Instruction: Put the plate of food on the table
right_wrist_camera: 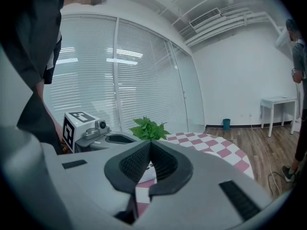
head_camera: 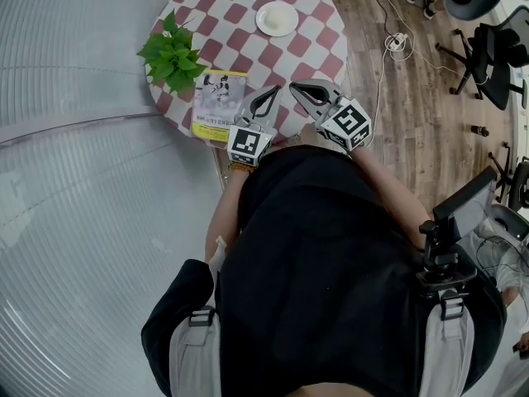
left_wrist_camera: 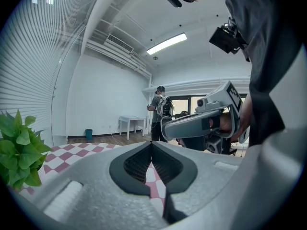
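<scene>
While left claw (head_camera: 274,92) and right claw (head_camera: 295,86) sit closed, plate (head_camera: 277,18) on table (head_camera: 238,11)

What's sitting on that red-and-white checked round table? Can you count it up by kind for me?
white round plate: 1
green leafy plant: 1
yellow-bordered magazine: 1
Total: 3 things on the table
</scene>
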The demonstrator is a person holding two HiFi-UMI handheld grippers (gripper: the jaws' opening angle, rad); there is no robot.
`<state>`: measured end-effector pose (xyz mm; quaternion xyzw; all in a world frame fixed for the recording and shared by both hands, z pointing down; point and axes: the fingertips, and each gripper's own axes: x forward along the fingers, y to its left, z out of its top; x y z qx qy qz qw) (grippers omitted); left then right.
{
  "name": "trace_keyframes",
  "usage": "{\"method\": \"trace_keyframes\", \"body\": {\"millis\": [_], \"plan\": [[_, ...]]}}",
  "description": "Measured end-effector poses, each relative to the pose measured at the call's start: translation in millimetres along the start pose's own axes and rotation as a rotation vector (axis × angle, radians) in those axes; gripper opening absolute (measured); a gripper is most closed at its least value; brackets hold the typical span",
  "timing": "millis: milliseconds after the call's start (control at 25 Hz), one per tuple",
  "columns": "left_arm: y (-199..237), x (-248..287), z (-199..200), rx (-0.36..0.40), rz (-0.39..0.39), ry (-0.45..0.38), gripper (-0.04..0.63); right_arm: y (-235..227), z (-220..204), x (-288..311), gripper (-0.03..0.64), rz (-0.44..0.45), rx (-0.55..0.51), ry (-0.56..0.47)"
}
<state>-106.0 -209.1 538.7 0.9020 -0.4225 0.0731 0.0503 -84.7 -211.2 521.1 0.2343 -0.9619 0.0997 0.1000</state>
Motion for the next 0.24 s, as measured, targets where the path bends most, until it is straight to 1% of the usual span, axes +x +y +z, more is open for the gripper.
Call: {"method": "trace_keyframes", "body": {"millis": [240], "plan": [[2.8,0.2,-0.2,-0.014,-0.003,0.001,0.006,-0.4,-5.3,2.9,0.011,-0.001,0.005,0.021]]}}
